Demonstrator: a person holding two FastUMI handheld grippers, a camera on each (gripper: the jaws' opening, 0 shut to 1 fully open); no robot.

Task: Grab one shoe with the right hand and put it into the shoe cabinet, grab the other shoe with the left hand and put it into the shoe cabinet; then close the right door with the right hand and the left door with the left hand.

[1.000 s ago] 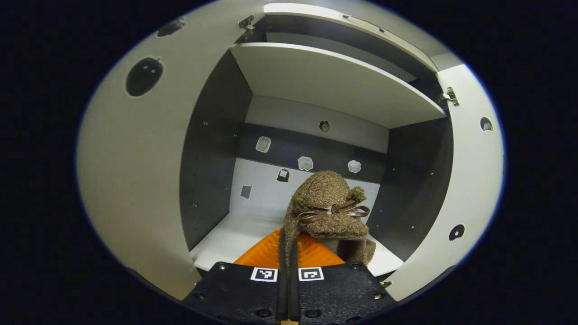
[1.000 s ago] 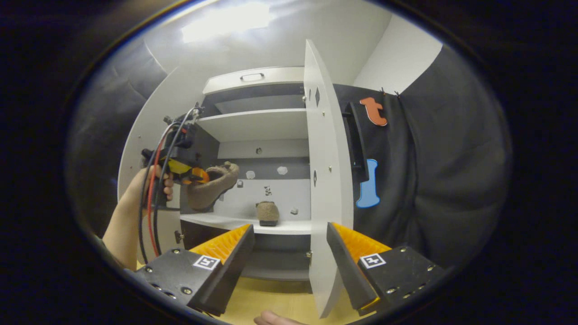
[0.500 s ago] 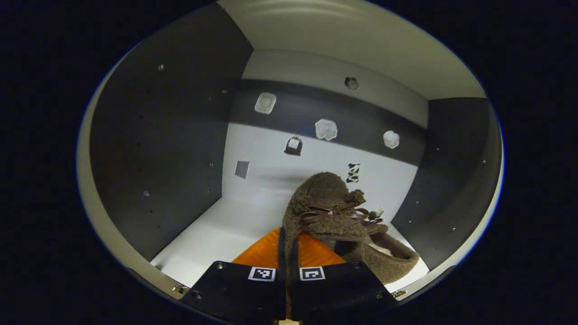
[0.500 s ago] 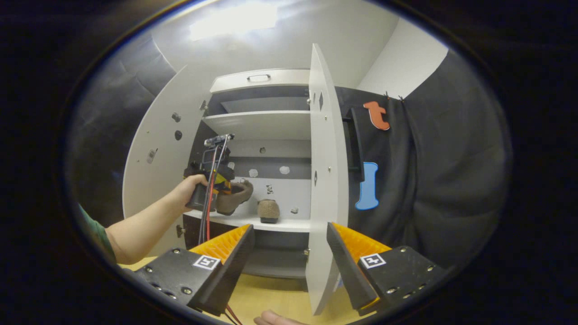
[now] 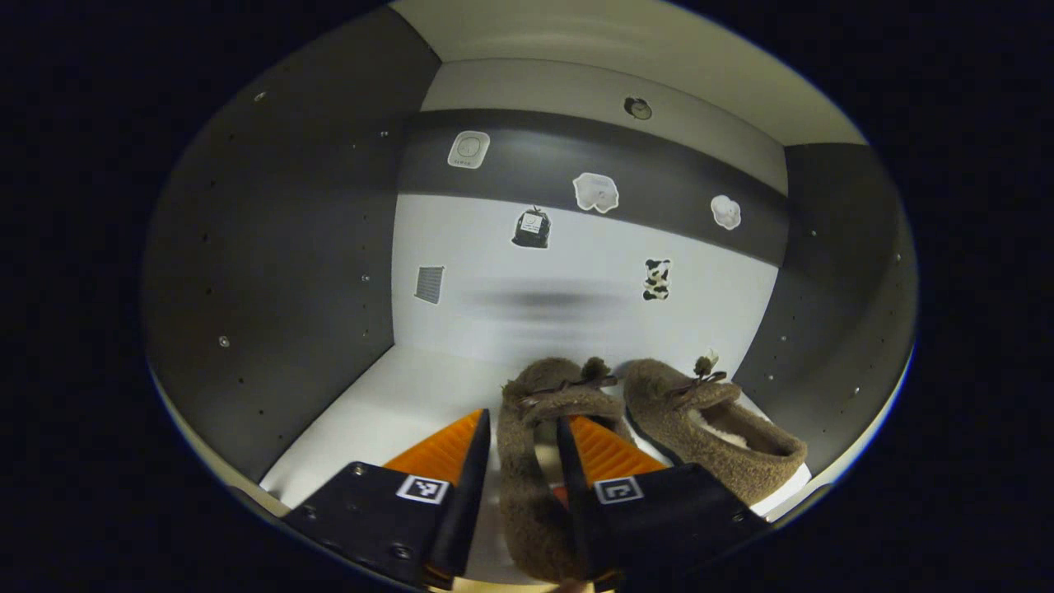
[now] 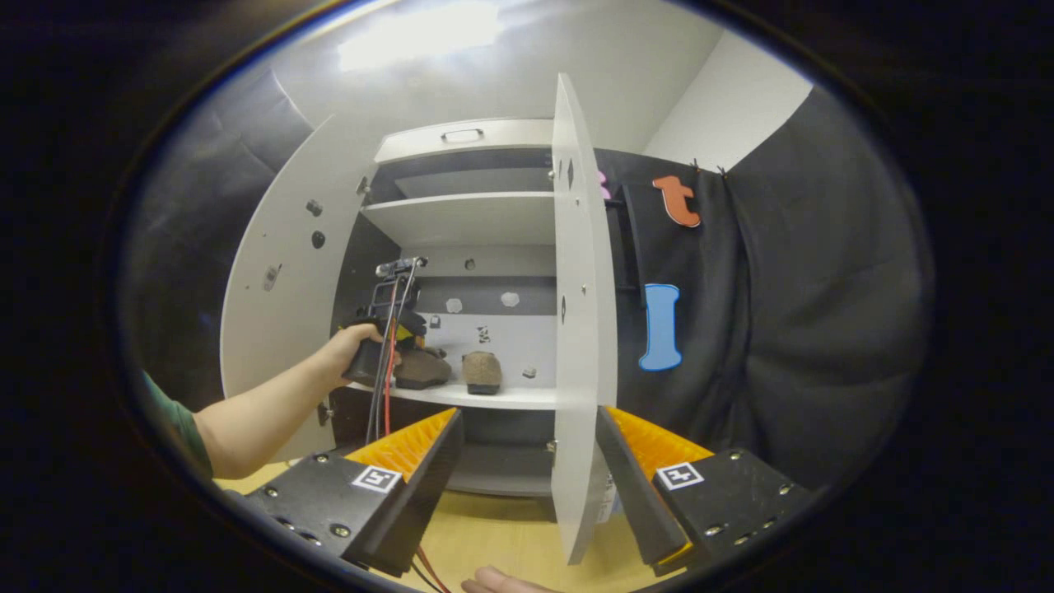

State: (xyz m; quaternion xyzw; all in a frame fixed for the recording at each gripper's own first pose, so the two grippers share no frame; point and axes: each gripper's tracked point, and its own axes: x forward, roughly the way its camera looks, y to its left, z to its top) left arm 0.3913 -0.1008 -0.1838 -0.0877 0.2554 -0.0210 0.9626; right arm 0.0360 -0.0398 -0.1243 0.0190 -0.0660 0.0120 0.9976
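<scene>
Two brown fuzzy shoes with small bows lie side by side on the white shelf (image 5: 387, 412) inside the shoe cabinet. The left shoe (image 5: 535, 494) rests on the shelf with its side wall in the gap of my left gripper (image 5: 522, 418), whose orange fingers stand parted and open. The other shoe (image 5: 708, 428) lies just to its right. In the right gripper view, both shoes (image 6: 422, 369) (image 6: 482, 372) sit on the shelf, and a hand (image 6: 350, 346) holds the left gripper there. My right gripper (image 6: 527, 412) is open and holds nothing, in front of the cabinet.
The right door (image 6: 576, 329) stands wide open, edge-on just ahead of my right gripper. The left door (image 6: 280, 288) is swung open to the left. An upper shelf (image 6: 461, 216) and a wooden floor (image 6: 502, 539) show. Stickers dot the cabinet's back wall (image 5: 576, 288).
My left gripper went deeper into the cabinet and lowered its shoe onto the shelf beside the other one. Its fingers, shut before, have parted. My right gripper barely shifted.
</scene>
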